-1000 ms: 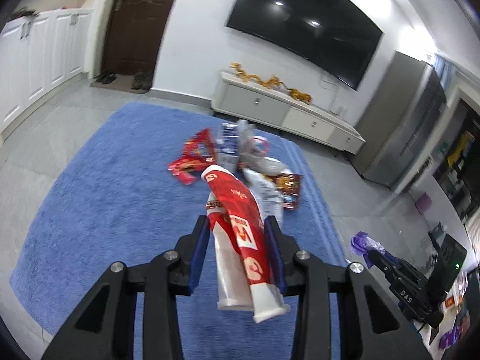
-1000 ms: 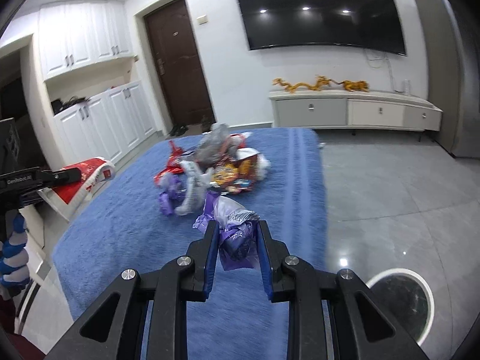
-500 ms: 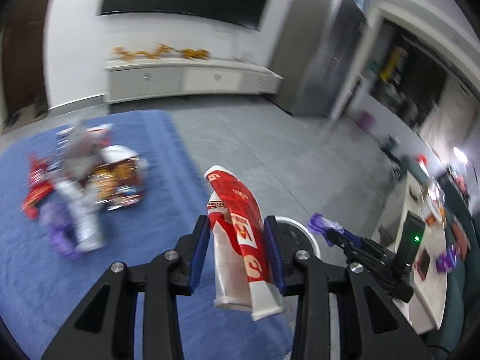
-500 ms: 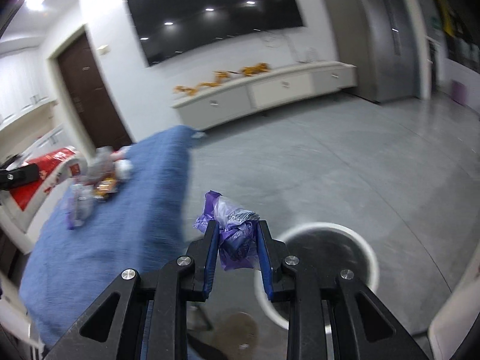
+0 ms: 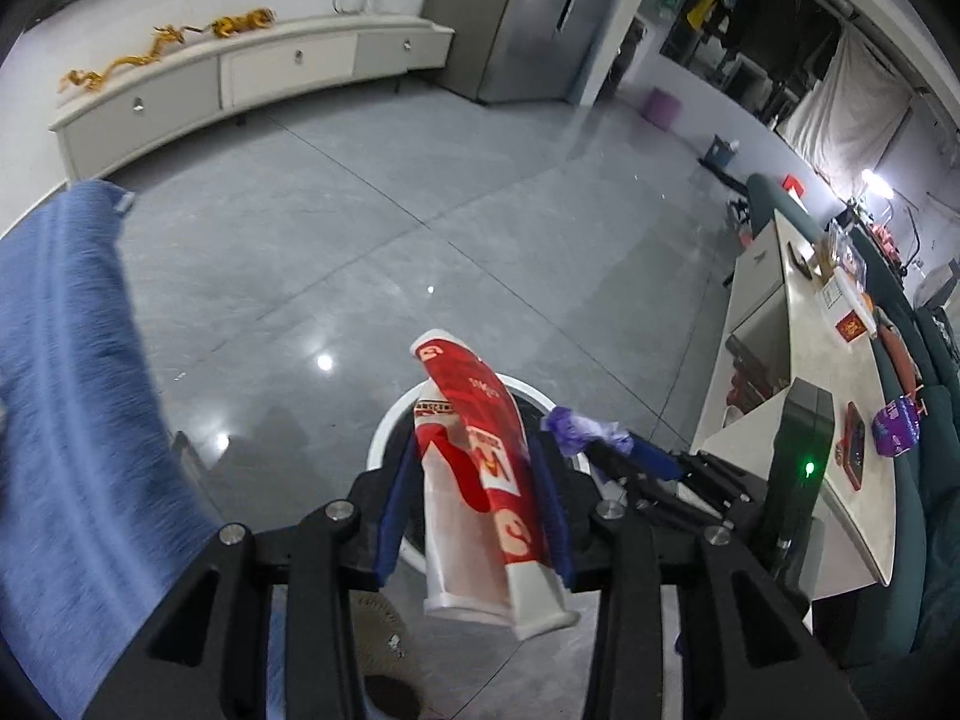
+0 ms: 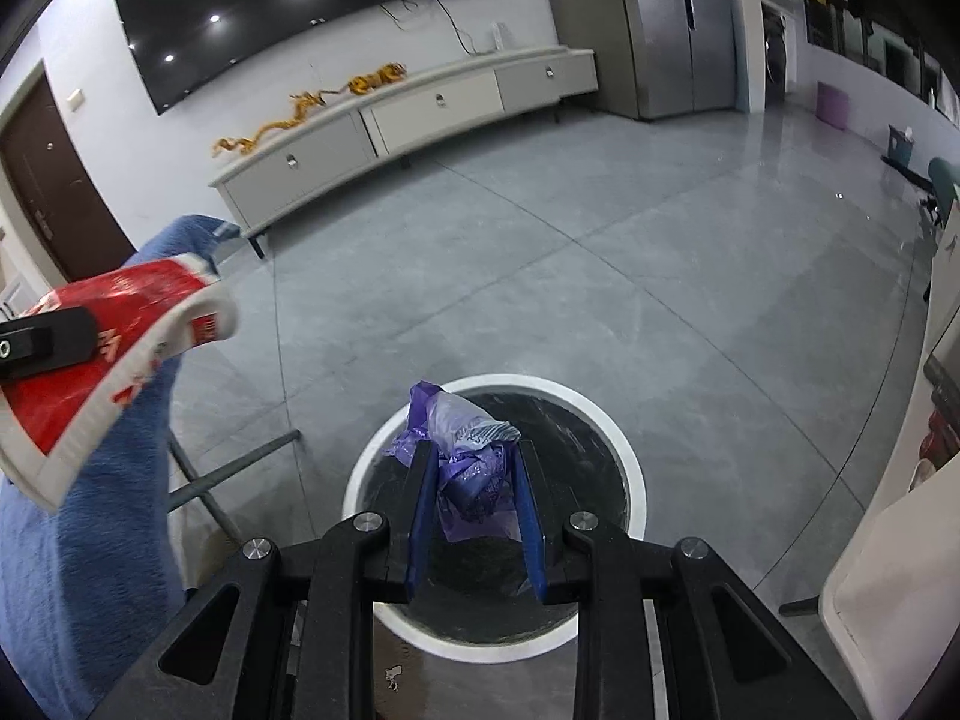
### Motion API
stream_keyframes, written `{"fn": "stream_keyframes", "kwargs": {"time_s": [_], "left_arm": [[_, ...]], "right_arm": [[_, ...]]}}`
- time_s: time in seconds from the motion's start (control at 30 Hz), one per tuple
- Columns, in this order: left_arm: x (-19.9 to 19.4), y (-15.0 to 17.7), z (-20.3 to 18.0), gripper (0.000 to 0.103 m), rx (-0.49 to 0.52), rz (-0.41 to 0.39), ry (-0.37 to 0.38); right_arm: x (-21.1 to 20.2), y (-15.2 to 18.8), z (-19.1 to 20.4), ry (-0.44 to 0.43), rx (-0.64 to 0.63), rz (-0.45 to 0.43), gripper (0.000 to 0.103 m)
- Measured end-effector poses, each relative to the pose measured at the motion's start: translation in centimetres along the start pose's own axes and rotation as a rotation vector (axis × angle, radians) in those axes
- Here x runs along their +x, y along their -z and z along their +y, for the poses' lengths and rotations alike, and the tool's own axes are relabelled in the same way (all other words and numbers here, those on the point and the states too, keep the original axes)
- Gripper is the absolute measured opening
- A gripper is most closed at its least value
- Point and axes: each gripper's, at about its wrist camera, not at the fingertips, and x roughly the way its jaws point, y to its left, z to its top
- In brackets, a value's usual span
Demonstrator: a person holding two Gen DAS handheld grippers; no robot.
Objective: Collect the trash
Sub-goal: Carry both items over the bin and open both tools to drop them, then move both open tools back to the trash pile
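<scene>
Red-and-white plastic, a long snack wrapper point(image 5: 480, 468), stands between the blue pads of the left gripper point(image 5: 474, 504), which points steeply down. The jaws have just been opening a little, and the right pad still touches the wrapper's edge, while a narrow gap shows at the left pad. The wrapper's lower end hangs below the pads, its upper end rising above them.

Just to the right, the right gripper point(image 6: 474, 480) also tilts down, its pads pressed narrow on a crumpled purple wrapper point(image 6: 468, 456). In the right wrist view this wrapper hangs directly over the round bin point(image 6: 630, 480), which has a white rim and a dark liner. In the left wrist view the bin point(image 5: 384, 438) lies behind the left gripper's tips, mostly covered by them, and the right gripper point(image 5: 606, 450) reaches in from the right with the purple wrapper point(image 5: 576, 429) at its tip.

A blue cloth point(image 5: 66, 372) drapes over the table edge on the left, close beside the bin. A white counter point(image 5: 804, 360) borders the right side. Grey tile floor point(image 6: 600, 276) lies open beyond the bin as far as the low white cabinet point(image 6: 420, 114) on the wall.
</scene>
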Motion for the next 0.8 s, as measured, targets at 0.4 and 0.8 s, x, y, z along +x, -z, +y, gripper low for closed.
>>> {"fn": "stream_keyframes", "kwargs": {"time_s": [0.4,0.8], "left_arm": [[5.9,-1.5,0.9,0.059,-0.061,0.096,0.084],[-3.3,1.2,1.9,0.059,0.024,-0.151,-0.172]], "right_arm": [[3.1,-0.5,-0.8,0.085,0.016,0.071,0.051],[-2.1,-2.0,1.9,0.057,-0.006,-0.020,0.051]]}}
